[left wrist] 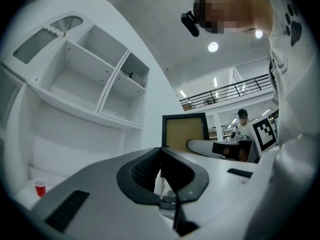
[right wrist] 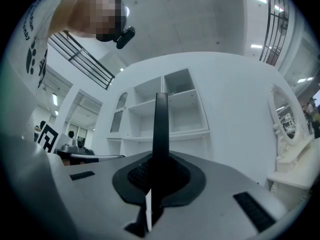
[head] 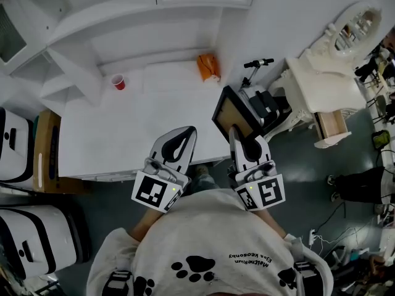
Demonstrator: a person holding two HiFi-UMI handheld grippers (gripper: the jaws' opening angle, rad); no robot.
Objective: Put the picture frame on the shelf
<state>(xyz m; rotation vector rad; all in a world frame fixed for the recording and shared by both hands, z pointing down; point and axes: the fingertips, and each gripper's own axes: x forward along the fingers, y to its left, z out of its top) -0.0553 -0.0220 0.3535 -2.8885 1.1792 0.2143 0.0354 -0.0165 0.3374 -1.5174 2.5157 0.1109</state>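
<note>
Nearest, the person's shirt [head: 203, 251]. Beyond it, the right gripper [head: 235, 132] clamps the picture frame [head: 233, 111] by its edge, upright at one o'clock. It is probably light, stiff and breakable (maybe glazed) — the rim suits gripping. The left gripper [head: 190, 132] is closed and empty. The shelf [head: 123, 17] waits at eleven.

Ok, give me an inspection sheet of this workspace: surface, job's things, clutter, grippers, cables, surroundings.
Surface: white table, mostly bare.
Job's things: picture frame held up at the table's right edge, not yet placed; shelf unit on the wall behind the table.
Clutter: red cup and orange bag near the table's back.
Grippers: left gripper shut, empty; right gripper shut on the picture frame's edge.
Cables: loose cables on the floor at right.
Surroundings: white vanity with mirror beside the table.
</note>
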